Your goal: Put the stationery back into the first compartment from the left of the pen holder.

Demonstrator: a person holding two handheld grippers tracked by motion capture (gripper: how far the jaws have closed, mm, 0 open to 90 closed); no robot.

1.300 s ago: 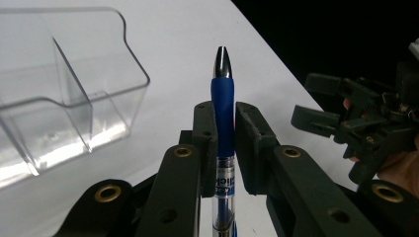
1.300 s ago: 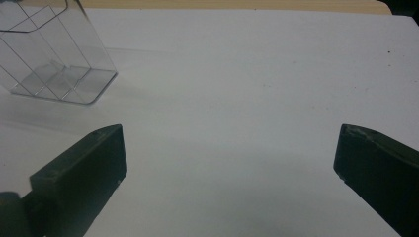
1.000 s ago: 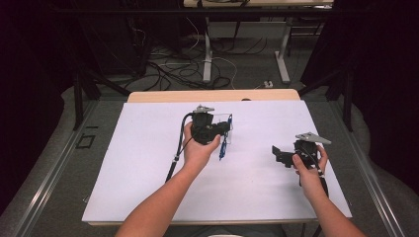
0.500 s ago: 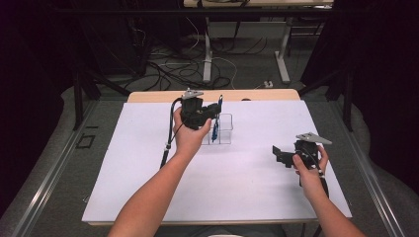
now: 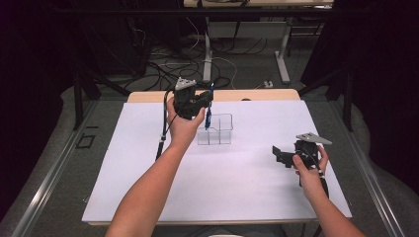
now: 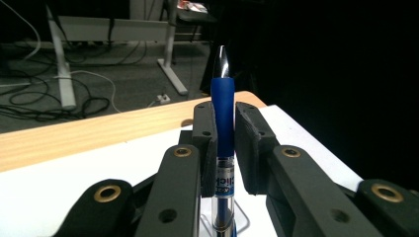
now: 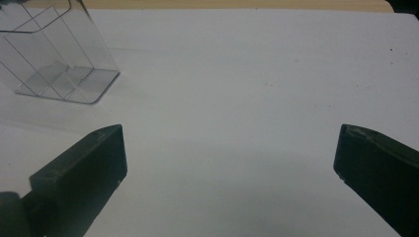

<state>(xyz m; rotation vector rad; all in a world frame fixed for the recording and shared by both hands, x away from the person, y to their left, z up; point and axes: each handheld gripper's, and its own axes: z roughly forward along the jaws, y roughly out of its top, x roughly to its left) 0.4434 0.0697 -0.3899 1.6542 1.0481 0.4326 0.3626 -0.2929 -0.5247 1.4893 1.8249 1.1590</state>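
White table sheet [image 5: 148,177] bare near; clear divided holder [image 5: 215,129] centre-far; left gripper [image 5: 206,101], clamped on blue pen [image 6: 223,123], now raised and carried far-left from mid-sheet to above holder, pen upright — drop-in likely next; right gripper [image 5: 277,154] wide open, parked right.

You've got a light wood table [image 5: 257,95] with a white sheet [image 5: 148,163] covering nearly all of it; bare wood shows along the far edge. A clear divided plastic holder [image 5: 215,130] stands directly on the sheet, toward the far middle.
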